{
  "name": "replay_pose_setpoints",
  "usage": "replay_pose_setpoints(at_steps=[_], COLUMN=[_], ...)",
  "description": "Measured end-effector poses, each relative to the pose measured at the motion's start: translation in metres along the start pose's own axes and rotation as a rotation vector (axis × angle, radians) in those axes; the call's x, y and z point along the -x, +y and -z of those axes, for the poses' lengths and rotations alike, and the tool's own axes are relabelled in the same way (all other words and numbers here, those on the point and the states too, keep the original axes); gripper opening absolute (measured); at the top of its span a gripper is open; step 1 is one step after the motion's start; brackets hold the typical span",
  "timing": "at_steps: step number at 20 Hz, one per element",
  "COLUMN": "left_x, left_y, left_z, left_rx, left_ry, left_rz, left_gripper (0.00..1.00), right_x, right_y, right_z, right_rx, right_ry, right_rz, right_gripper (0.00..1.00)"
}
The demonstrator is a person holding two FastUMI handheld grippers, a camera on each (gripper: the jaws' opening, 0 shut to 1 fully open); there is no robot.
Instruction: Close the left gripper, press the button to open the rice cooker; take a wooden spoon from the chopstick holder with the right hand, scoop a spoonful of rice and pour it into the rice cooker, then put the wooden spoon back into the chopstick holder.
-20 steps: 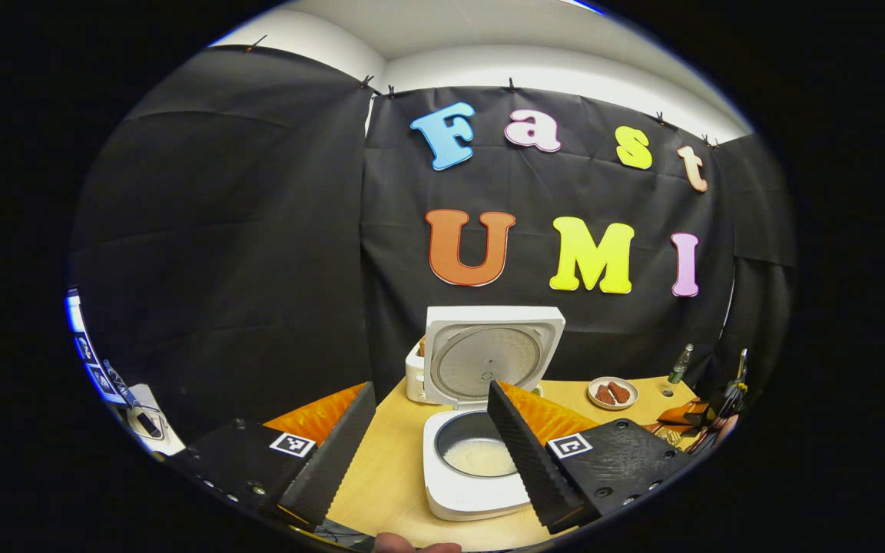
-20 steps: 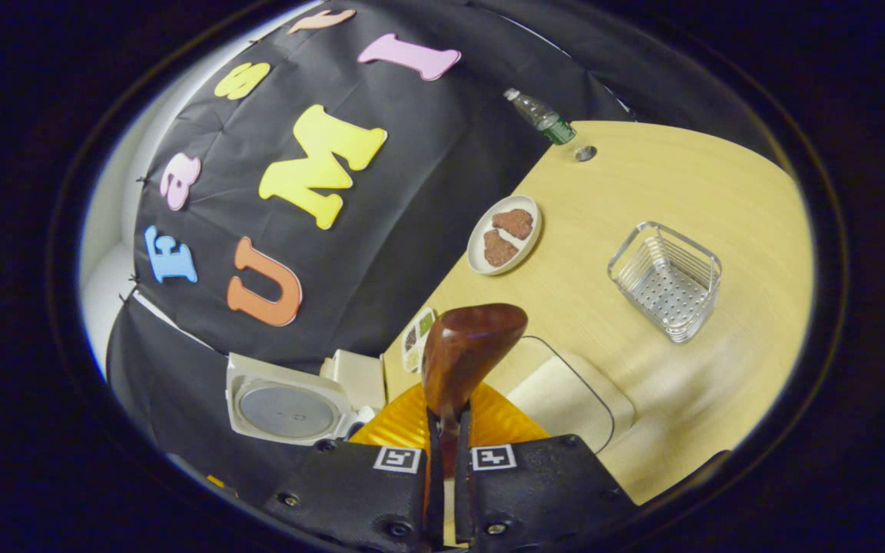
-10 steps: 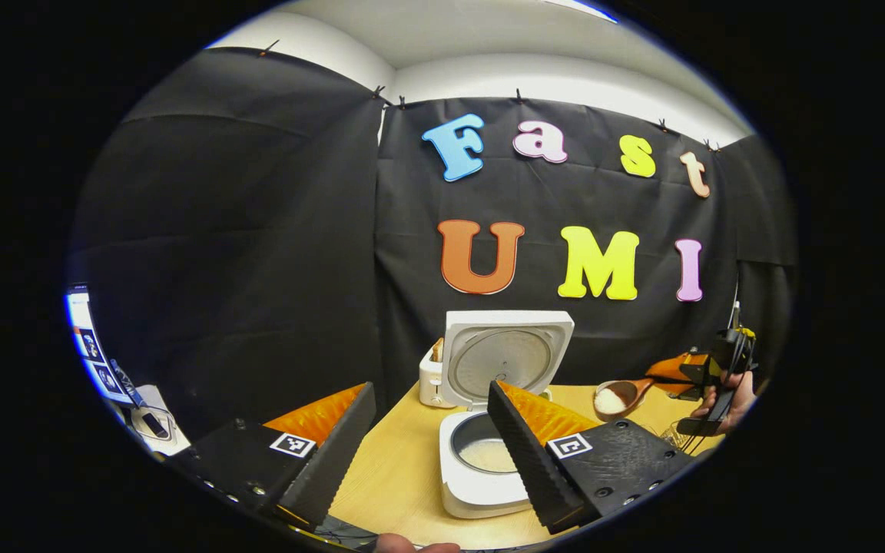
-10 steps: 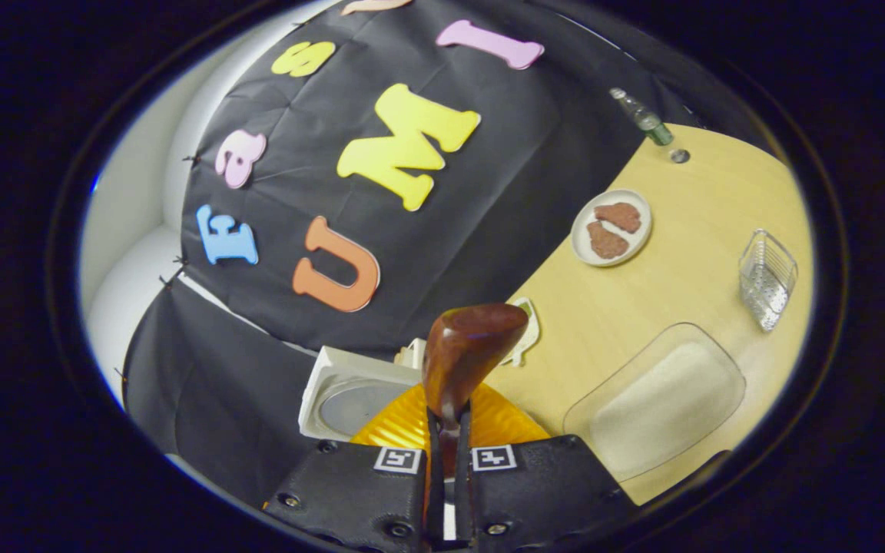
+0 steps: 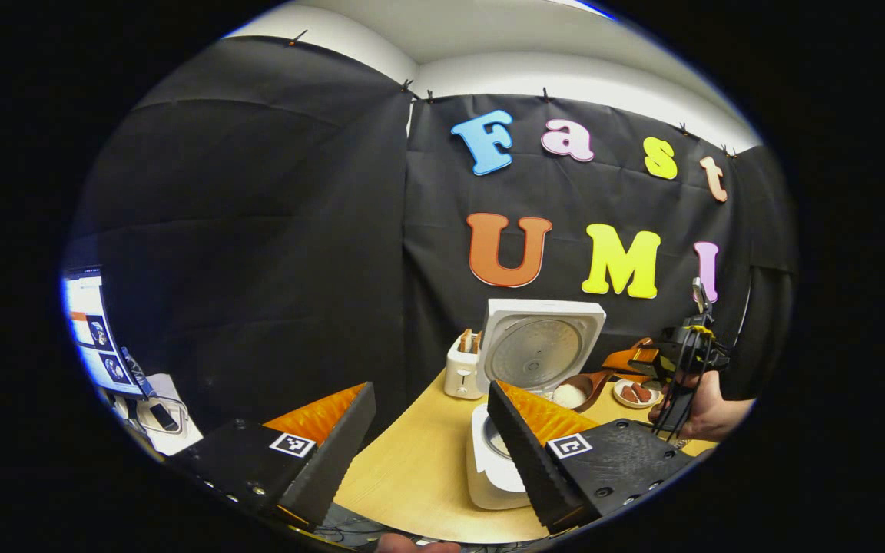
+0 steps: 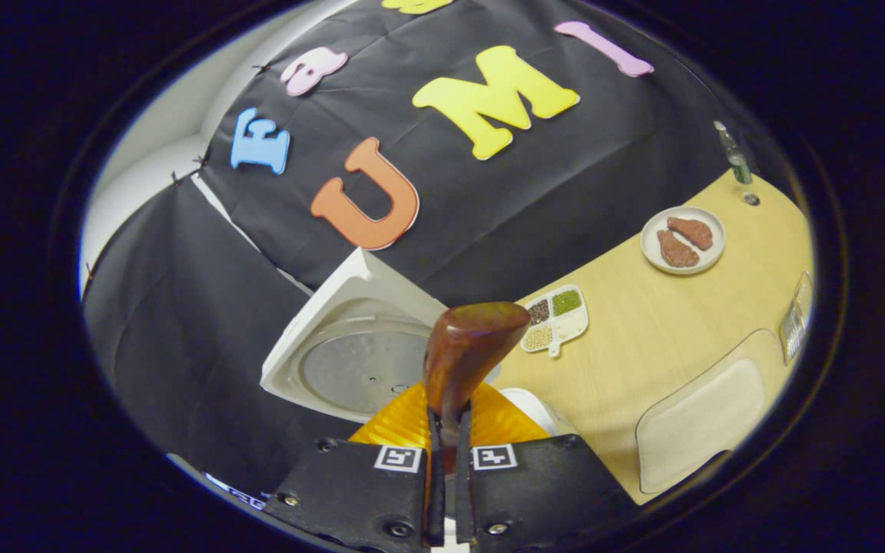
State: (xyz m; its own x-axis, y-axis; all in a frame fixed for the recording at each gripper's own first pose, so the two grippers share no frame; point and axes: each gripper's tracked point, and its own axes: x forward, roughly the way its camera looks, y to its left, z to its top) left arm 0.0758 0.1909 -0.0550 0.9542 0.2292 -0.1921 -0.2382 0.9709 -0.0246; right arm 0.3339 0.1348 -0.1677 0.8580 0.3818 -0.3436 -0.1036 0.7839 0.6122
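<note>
Now the spoonful of rice hangs right beside the open white rice cooker (image 5: 498, 465).

The right gripper (image 6: 446, 468) is clamped on the handle of the dark brown wooden spoon (image 6: 464, 357), whose long axis runs straight out along the fingers. In the left gripper view the spoon's bowl (image 5: 571, 393), heaped with white rice, points toward the cooker's raised lid (image 5: 538, 347), just beside it and above the pot, with the handle trailing back to the holding hand (image 5: 707, 411). The left gripper (image 5: 431, 445) hangs in front of the cooker, fingers wide apart and holding nothing.
</note>
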Motion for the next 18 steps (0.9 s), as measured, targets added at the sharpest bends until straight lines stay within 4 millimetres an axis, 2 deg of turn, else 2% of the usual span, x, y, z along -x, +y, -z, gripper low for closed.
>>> replay_pose_setpoints(at_steps=[5,11,18], left_x=[0.009,0.003,-0.002], left_y=[0.032,0.032,0.027], left_z=[0.005,0.012,0.012], left_rx=[0.025,0.035,0.039], left_ry=[0.006,0.014,0.003], left_rz=[-0.048,-0.056,-0.036], left_gripper=[0.94,0.94,0.94], right_x=[-0.024,-0.028,-0.018], right_y=[0.014,0.035,0.068], right_z=[0.015,0.022,0.021], right_rx=[0.199,0.474,0.792], right_ry=[0.005,-0.009,-0.066], right_rz=[0.043,0.053,0.014], right_gripper=[0.11,0.11,0.11])
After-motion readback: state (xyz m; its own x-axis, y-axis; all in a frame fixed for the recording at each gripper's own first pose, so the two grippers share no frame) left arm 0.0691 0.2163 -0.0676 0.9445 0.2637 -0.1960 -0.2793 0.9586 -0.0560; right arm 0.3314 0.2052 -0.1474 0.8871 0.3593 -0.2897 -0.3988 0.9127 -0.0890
